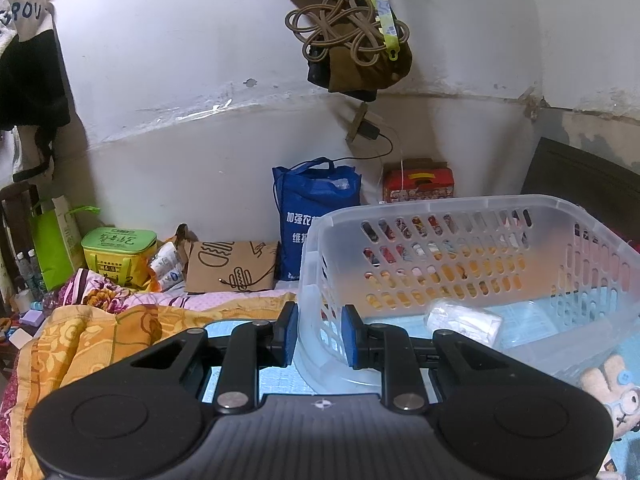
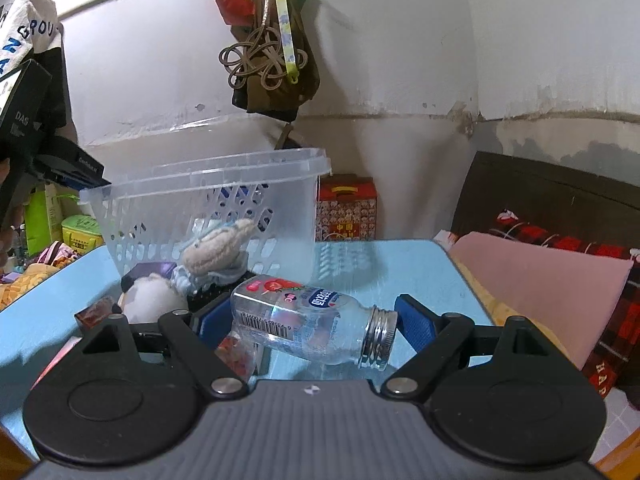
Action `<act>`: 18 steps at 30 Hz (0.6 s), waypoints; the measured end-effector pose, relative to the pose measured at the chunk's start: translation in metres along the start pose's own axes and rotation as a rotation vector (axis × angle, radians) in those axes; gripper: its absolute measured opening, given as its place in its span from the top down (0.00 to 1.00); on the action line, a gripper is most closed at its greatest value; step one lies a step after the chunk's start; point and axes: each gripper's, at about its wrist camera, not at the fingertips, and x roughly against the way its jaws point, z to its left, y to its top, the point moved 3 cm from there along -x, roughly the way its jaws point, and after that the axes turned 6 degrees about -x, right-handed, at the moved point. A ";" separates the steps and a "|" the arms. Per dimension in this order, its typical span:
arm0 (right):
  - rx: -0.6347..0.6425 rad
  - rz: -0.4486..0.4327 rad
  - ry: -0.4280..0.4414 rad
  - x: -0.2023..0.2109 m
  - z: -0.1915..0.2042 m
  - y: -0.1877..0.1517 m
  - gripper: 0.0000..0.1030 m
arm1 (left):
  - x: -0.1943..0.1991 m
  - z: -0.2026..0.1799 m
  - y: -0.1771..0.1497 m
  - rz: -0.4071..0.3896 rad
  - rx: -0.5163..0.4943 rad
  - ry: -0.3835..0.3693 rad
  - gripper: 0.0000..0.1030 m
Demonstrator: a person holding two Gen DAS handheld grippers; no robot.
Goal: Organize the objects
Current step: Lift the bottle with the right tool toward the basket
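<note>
A clear plastic basket (image 1: 460, 204) stands tilted on the light blue table (image 2: 400, 272). My left gripper (image 1: 320, 332) is shut on the basket's near corner wall, one blue pad on each side. In the right wrist view it shows at the basket's (image 2: 240, 164) left rim as a dark shape (image 2: 94, 178). My right gripper (image 2: 314, 320) is shut on a clear bottle (image 2: 304, 320) with a silver cap, held lengthwise, base on one pad and cap on the other, in front of the basket. A clear wrapped item (image 1: 464, 320) lies inside the basket.
Plush toys (image 2: 216, 252), a dark box and red packets (image 2: 94, 314) lie on the table by the basket's open side. Left of the table is an orange quilt (image 1: 100, 332); to the right is a pink cushion (image 2: 540, 280). A blue bag (image 1: 312, 208) and a red box (image 2: 346, 208) stand at the wall.
</note>
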 end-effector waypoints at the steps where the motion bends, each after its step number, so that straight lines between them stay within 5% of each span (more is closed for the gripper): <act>1: 0.001 -0.004 0.000 0.000 0.000 0.003 0.14 | 0.000 0.000 0.000 0.000 -0.002 0.000 0.74; 18: 0.037 -0.119 0.109 -0.011 0.018 0.102 0.14 | 0.000 0.000 0.000 0.000 -0.002 -0.008 0.75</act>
